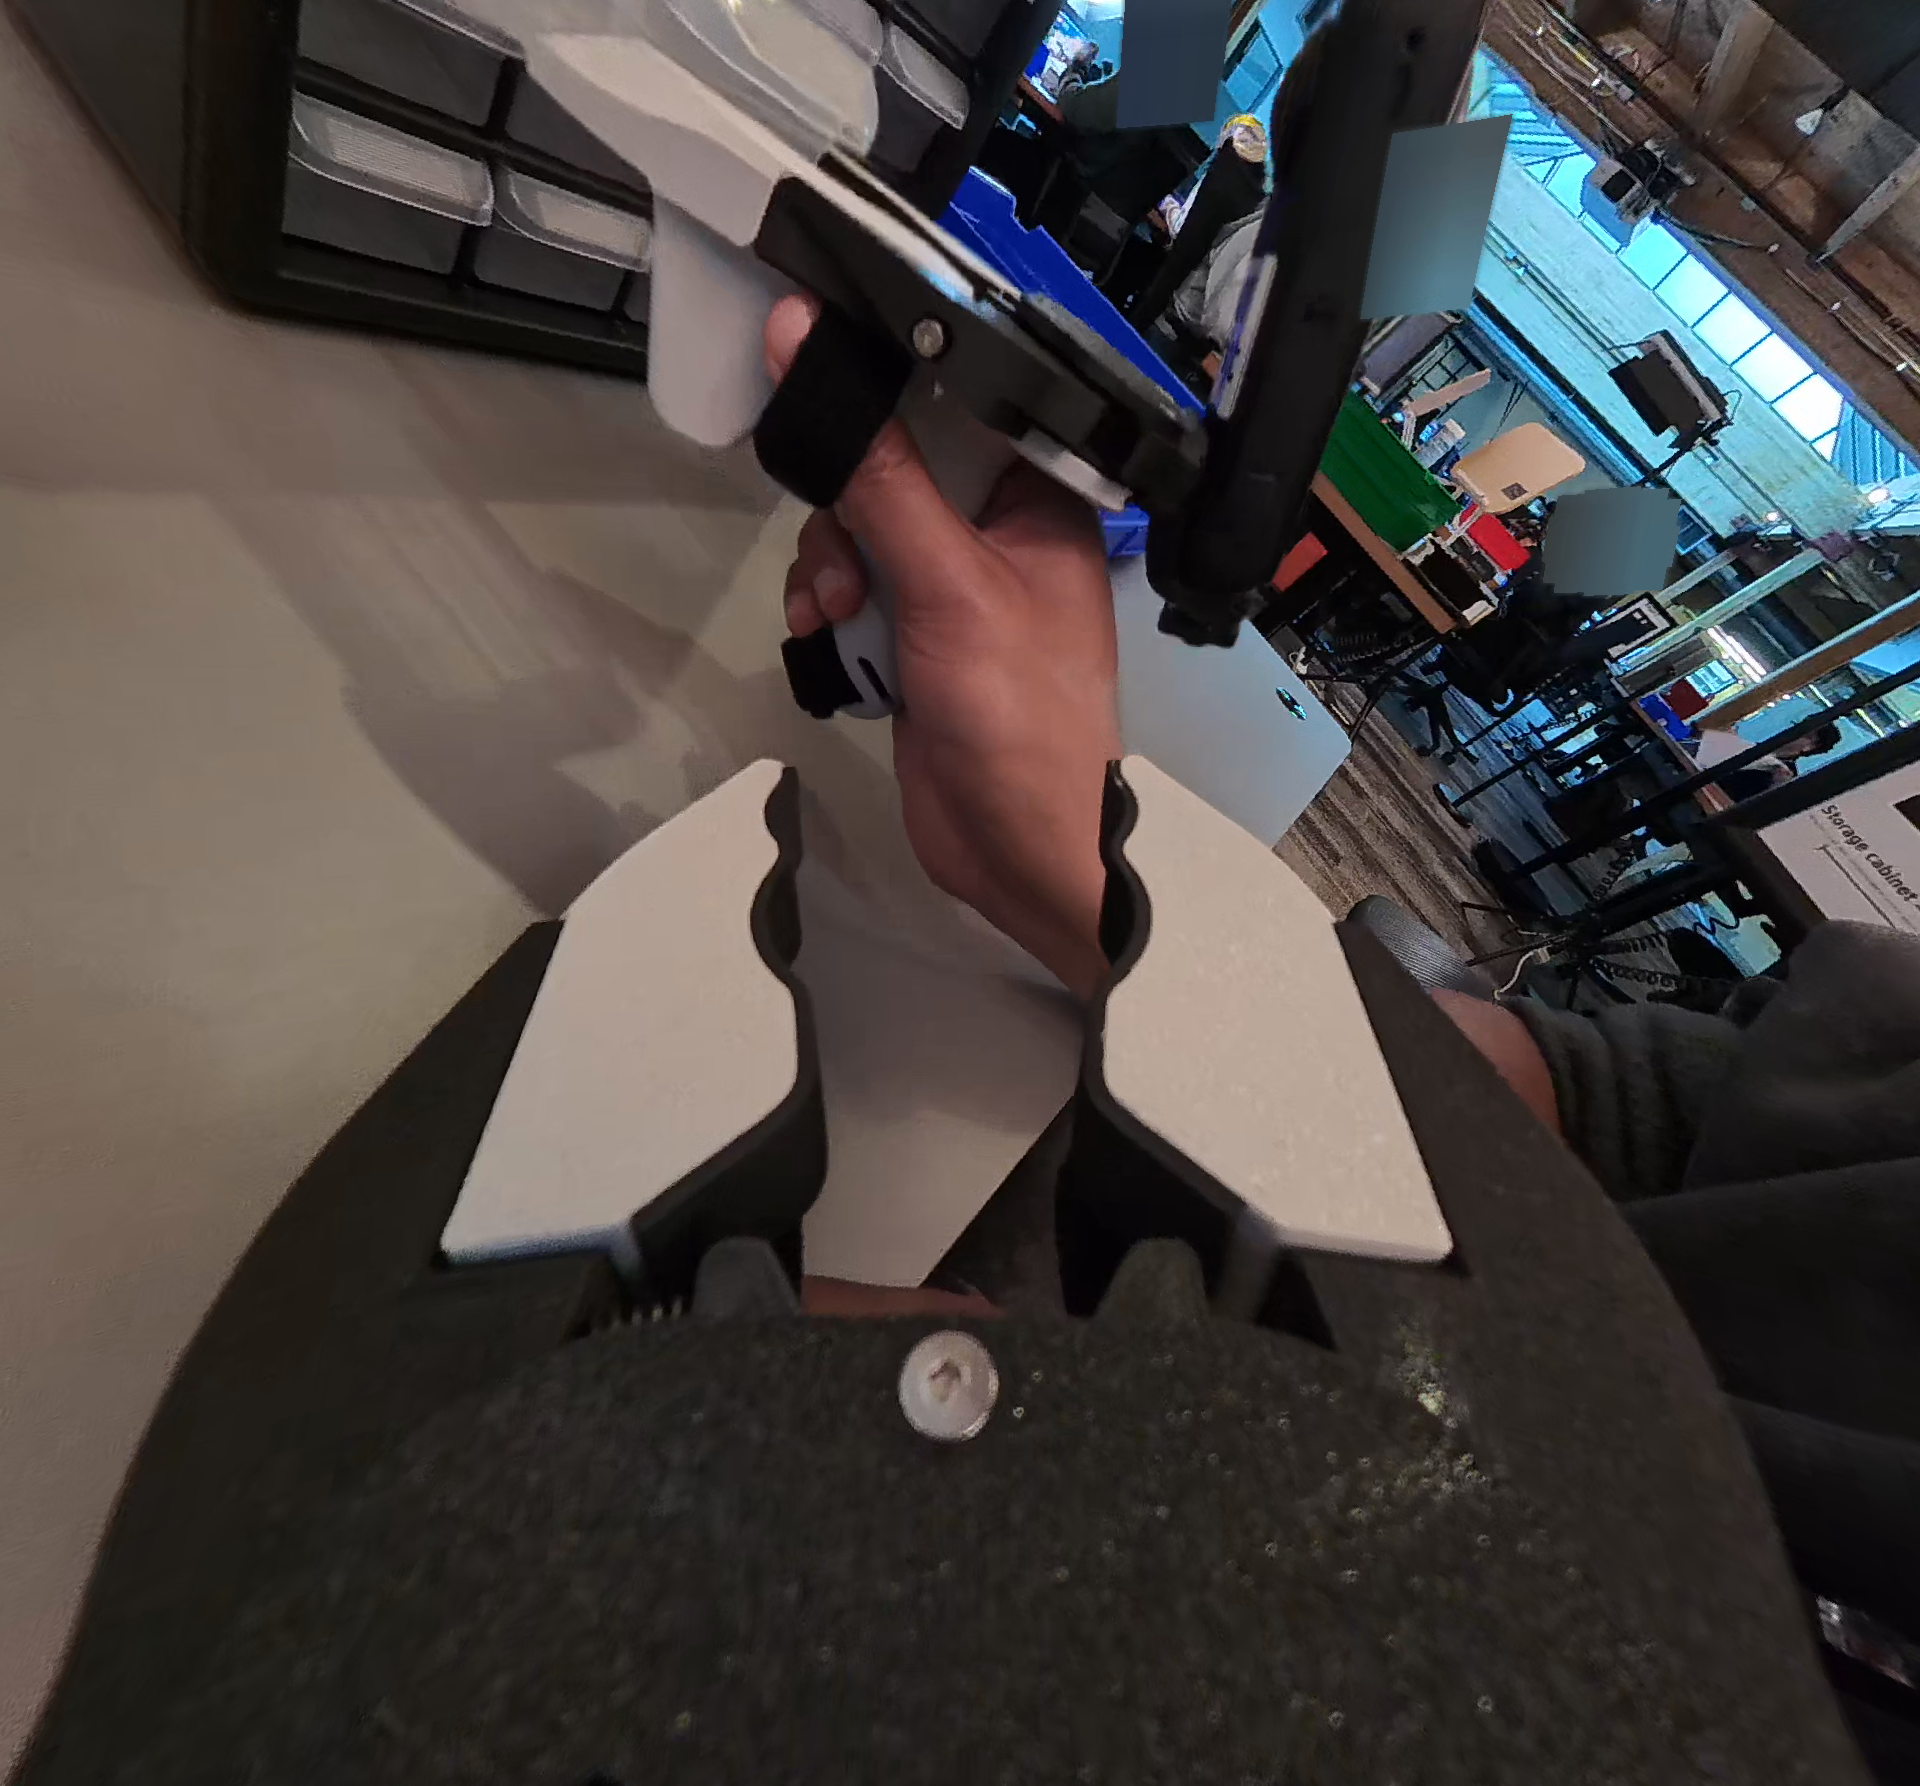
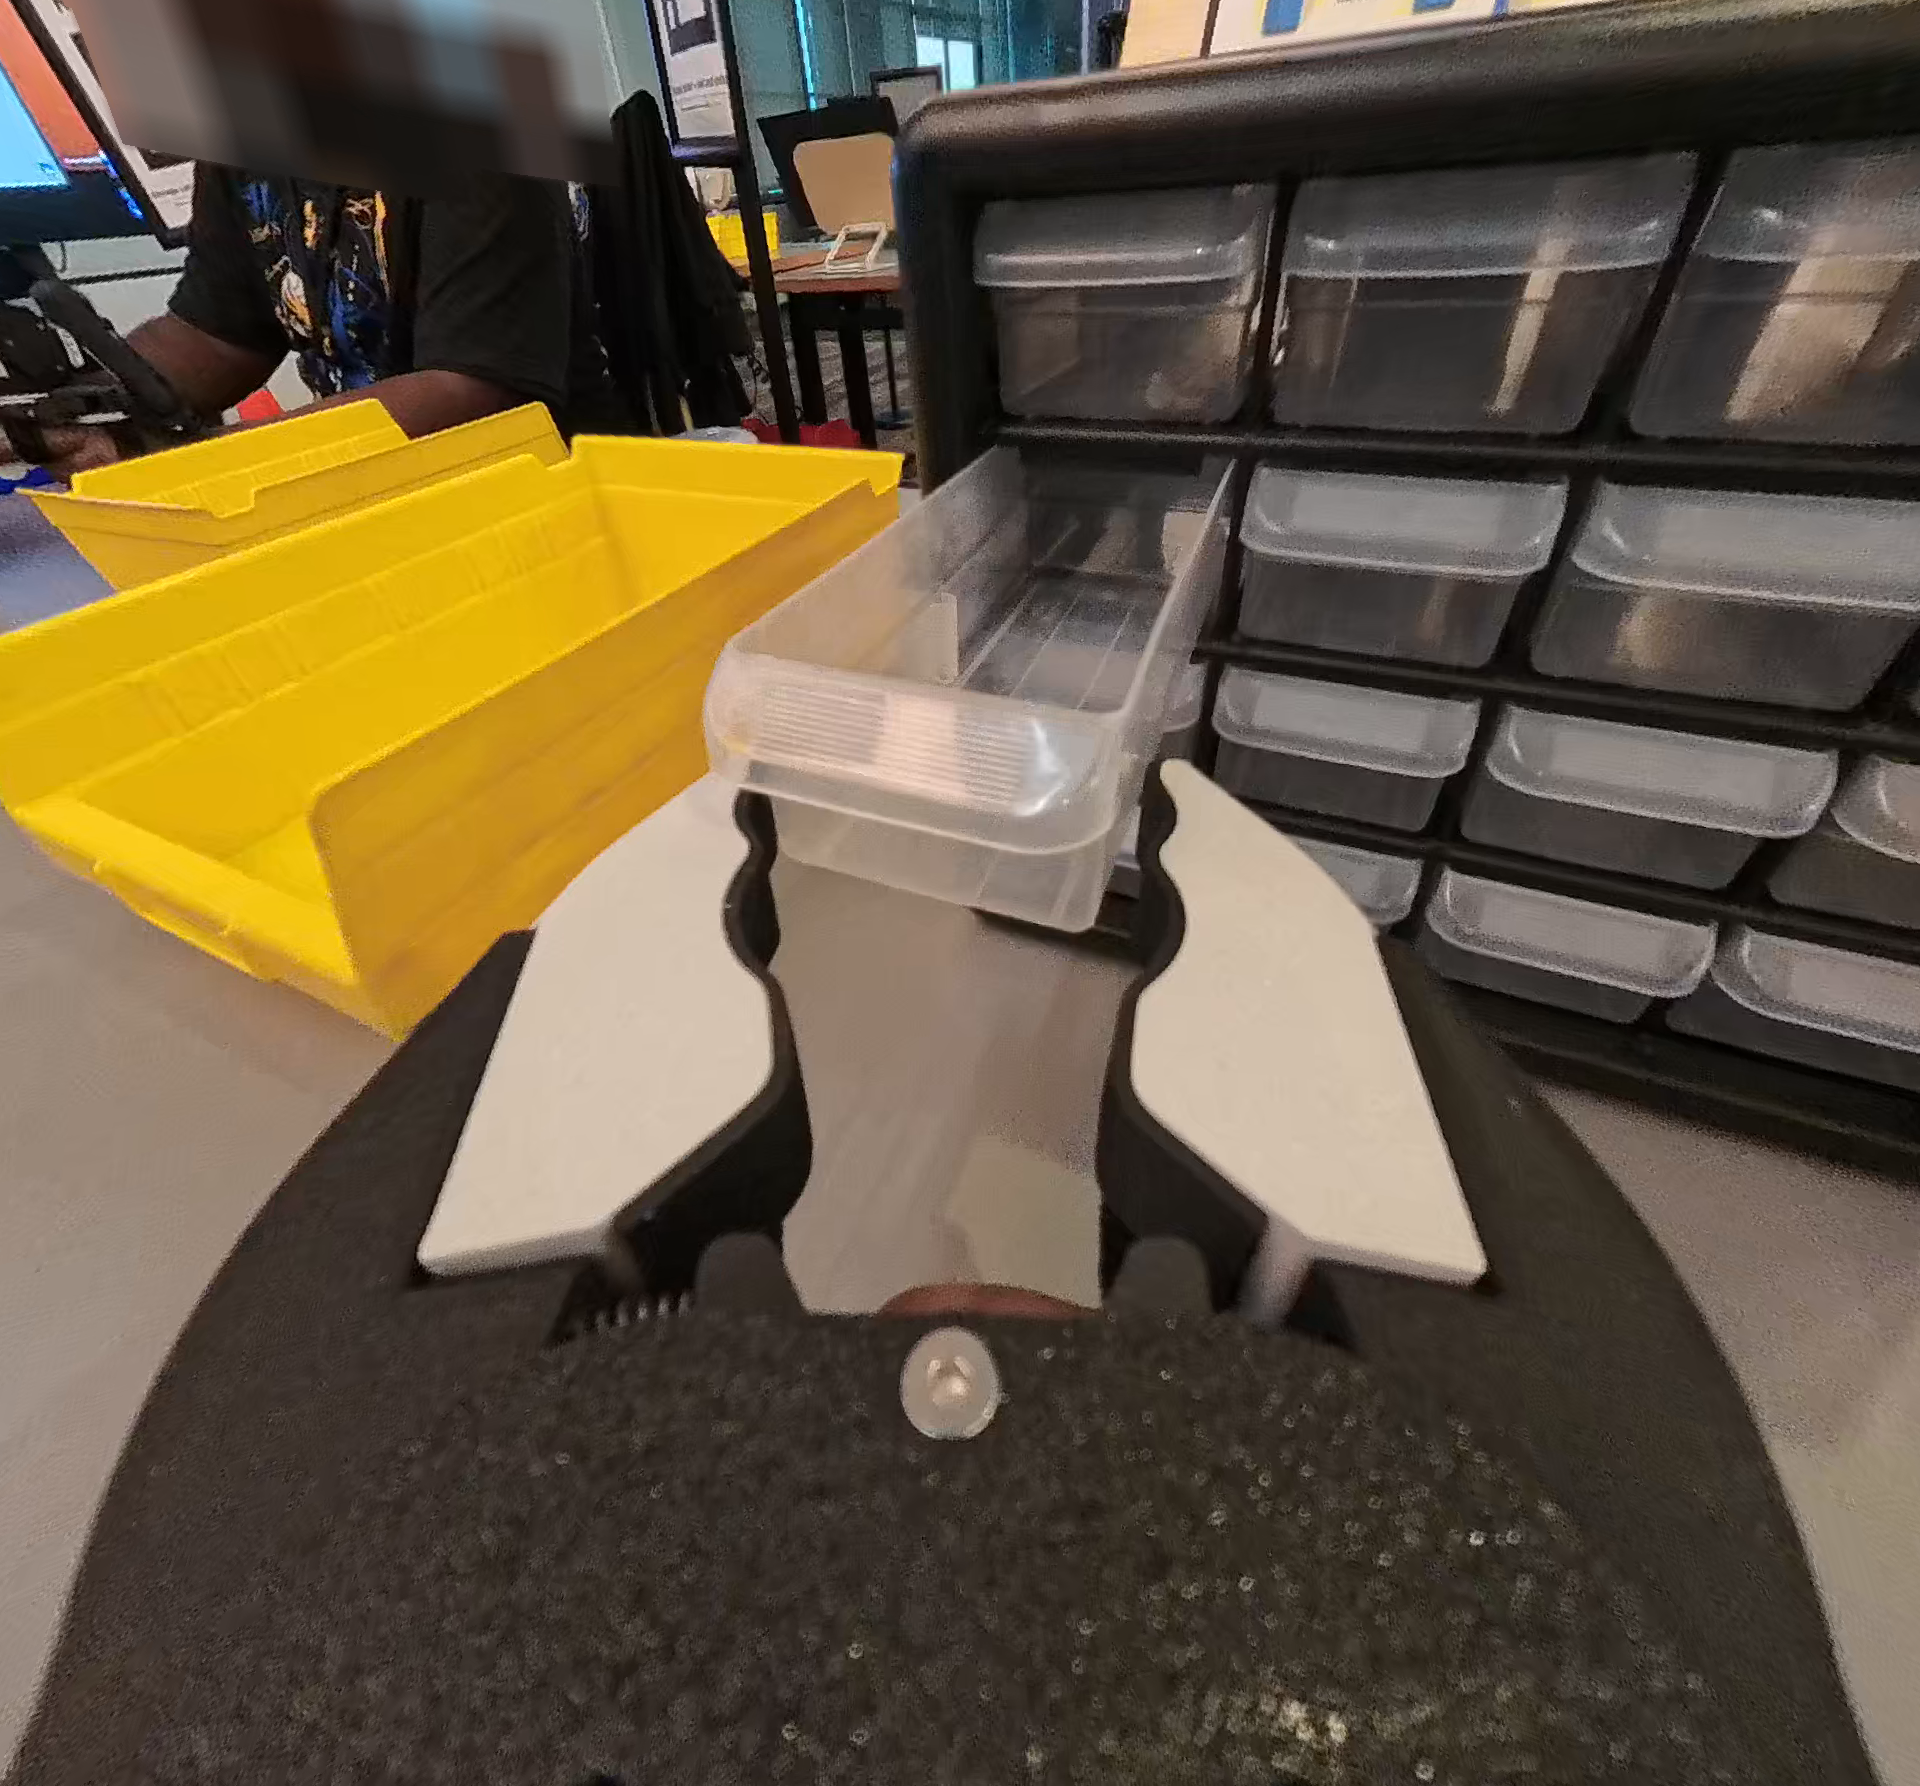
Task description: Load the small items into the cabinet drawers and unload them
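right gripper (image 2: 951,837): nearest the right wrist camera; pale flat fingers with black wavy inner pads on a speckled black foam body; jaws spread and empty, tips just below the front lip of the pulled-out drawer.
left gripper (image 1: 945,801): same build, jaws apart, gripping nothing, held over the table (image 1: 208,697) and looking at the person's right hand (image 1: 977,656) on the other tool's handle.
open drawer (image 2: 935,697): clear, thin-walled plastic, long and narrow with a ribbed pull tab; slid well out of the left column's second row; looks empty, with one small divider inside.
cabinet (image 2: 1455,105): black plastic frame, a grid of translucent drawers, the rest pushed in; contents hard to tell through the hazy fronts.
yellow bins (image 2: 343,697): two glossy moulded bins left of the cabinet, the near one showing no items inside.
small items: none visible in either view.
progress: judged early in a cycle, or between loading and unloading; one drawer opened, nothing held, nothing yet seen placed; filling, closing and emptying appear left.
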`<action>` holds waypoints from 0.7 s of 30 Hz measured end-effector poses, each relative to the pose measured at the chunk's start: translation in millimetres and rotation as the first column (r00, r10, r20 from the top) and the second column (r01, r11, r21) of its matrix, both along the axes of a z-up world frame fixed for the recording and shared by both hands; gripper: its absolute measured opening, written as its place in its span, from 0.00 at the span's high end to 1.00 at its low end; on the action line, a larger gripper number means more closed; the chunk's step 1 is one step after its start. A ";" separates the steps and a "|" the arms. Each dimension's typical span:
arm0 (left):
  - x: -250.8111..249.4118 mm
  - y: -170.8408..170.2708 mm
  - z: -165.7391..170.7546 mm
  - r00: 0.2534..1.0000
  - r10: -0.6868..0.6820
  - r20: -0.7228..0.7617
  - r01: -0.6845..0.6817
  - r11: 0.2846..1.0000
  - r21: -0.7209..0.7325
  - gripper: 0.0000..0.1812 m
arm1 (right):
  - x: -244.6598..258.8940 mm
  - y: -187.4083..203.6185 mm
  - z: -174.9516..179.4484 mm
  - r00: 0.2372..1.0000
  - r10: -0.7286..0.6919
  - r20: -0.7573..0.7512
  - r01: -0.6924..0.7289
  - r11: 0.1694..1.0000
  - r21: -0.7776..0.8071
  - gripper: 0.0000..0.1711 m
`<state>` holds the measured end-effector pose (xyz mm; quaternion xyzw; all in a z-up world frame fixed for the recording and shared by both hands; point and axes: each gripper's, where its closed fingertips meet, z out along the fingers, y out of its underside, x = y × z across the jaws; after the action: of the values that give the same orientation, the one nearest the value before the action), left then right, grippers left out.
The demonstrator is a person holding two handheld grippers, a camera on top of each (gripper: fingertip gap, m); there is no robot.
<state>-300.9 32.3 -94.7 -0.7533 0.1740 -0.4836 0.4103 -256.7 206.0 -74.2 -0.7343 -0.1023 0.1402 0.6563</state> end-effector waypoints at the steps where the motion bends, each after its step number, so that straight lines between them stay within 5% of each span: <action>1: -0.2 0.6 -0.8 1.000 0.001 0.001 -0.001 1.000 -0.003 0.70 | -0.1 4.9 0.4 1.000 0.002 0.000 -0.002 1.000 -0.006 0.61; 6: 0.3 1.0 -3.6 1.000 -0.006 0.006 0.006 1.000 -0.020 0.70 | -2.7 24.9 -16.5 0.997 0.074 0.004 -0.073 0.994 -0.084 0.54; 10: -2.8 1.7 -1.6 1.000 0.001 0.006 -0.001 1.000 -0.012 0.70 | 8.5 1.1 -26.9 0.995 0.102 -0.002 -0.101 0.988 -0.115 0.54; 11: -4.1 2.3 -1.0 1.000 0.004 0.003 -0.004 1.000 -0.008 0.70 | 12.5 -8.8 -26.0 0.995 0.105 0.000 -0.104 0.989 -0.108 0.59; 14: -7.2 4.3 0.4 1.000 0.010 0.006 -0.010 1.000 -0.003 0.70 | 3.8 -39.0 -9.7 0.973 0.231 -0.025 -0.232 0.971 -0.049 0.95; 21: -5.9 4.0 1.7 1.000 0.002 0.016 -0.002 1.000 -0.007 0.70 | -5.9 -4.5 1.0 0.973 0.230 -0.023 -0.231 0.972 -0.042 0.92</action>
<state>-306.8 36.3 -93.0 -0.7511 0.1680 -0.4899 0.4095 -262.7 201.5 -73.2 -0.7307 -0.1778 0.2244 0.6198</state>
